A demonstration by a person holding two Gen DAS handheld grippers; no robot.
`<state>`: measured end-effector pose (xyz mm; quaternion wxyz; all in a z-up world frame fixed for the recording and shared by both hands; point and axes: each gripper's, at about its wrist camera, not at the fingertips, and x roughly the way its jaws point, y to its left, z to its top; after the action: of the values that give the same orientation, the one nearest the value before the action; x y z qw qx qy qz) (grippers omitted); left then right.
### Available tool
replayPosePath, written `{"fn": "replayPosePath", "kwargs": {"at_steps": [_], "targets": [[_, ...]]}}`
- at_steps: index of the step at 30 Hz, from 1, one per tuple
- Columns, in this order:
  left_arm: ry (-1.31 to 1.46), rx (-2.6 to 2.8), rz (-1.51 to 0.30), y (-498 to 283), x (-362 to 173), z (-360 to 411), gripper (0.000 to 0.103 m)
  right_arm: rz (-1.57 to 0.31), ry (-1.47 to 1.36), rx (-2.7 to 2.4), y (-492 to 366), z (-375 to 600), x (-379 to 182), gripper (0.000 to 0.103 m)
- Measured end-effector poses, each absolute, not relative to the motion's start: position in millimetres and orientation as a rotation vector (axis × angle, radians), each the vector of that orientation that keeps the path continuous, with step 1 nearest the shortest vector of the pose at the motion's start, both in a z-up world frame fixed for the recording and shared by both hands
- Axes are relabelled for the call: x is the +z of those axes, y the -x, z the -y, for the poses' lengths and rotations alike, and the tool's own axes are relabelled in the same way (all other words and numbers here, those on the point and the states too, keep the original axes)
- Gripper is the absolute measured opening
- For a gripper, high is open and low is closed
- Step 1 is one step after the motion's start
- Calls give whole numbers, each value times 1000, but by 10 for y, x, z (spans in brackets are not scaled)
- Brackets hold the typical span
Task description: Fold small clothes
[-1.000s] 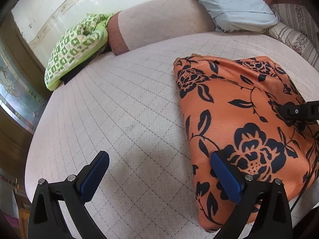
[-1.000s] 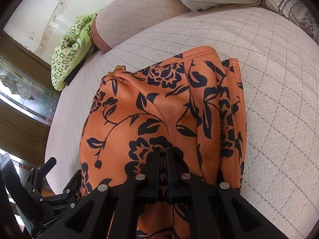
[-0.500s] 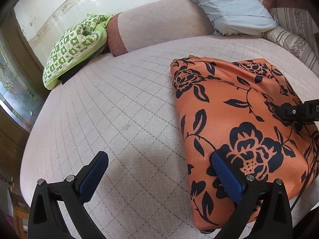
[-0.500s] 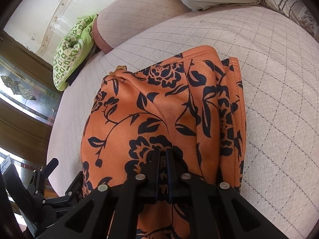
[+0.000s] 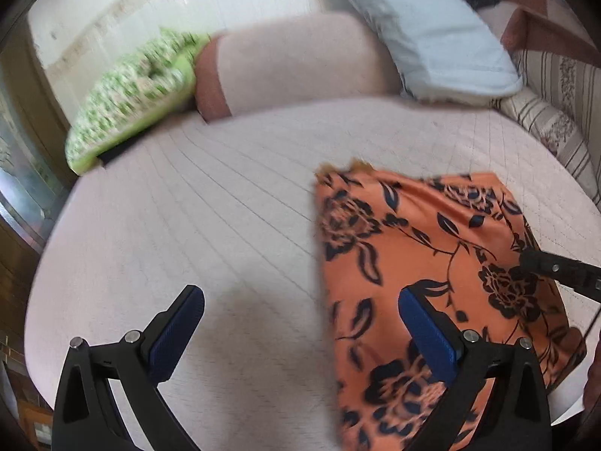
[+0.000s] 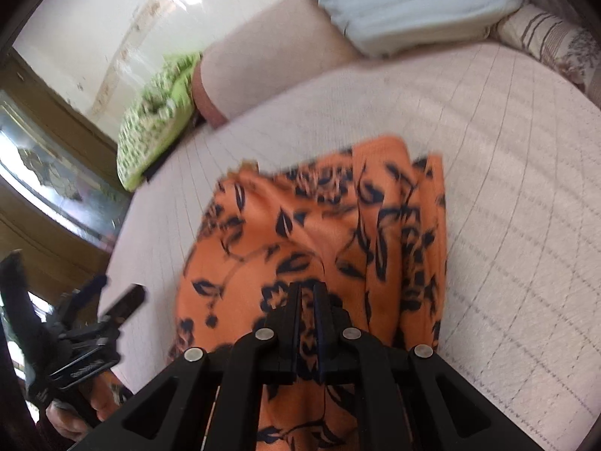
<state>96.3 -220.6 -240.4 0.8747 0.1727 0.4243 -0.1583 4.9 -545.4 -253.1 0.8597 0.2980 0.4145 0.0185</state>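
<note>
Quilted pink bed [image 5: 210,218], bolster [image 5: 293,64] and green pillow [image 5: 131,94] far left. Right gripper [image 6: 307,293] pinches orange floral garment [image 6: 300,225]; left gripper [image 5: 300,319] wide, empty.

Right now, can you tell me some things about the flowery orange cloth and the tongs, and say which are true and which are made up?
1. The right tongs are shut on the orange cloth with dark flowers. True.
2. The left tongs are pinching the cloth. False: their blue pads stand wide apart, holding nothing.
3. The cloth lies on a pale quilted bed cover. True.
4. A green and white patterned cushion sits on top of the orange cloth. False: it is far off, at the back edge of the bed.
5. A pale blue pillow lies at the back. True.
</note>
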Motion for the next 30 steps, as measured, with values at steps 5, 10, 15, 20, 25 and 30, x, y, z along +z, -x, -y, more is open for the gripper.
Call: {"fn": "replayPosePath", "kwargs": {"at_steps": [5,10,15,20,25,30], "targets": [[-476,-321,-979,-1009,-2921,2509,103,-1008,-635,3,-165,5463,-2777,9],[-470,-323,-958,-964,-2858,2493,103,-1010,-627,8,-193,5444,-2752,8],[-504,-295,-870,-759,-2677,2487,103,-966,-604,18,-148,5420,-2672,9],[-505,-283,-798,-589,-2509,2389,103,-925,-590,56,-117,5375,-2582,9],[-493,-282,-792,-564,-2443,2277,103,-921,-565,81,-121,5277,-2551,9],[-500,-271,-813,-554,-2530,2212,103,-957,-544,74,-151,5222,-2615,9]]}}
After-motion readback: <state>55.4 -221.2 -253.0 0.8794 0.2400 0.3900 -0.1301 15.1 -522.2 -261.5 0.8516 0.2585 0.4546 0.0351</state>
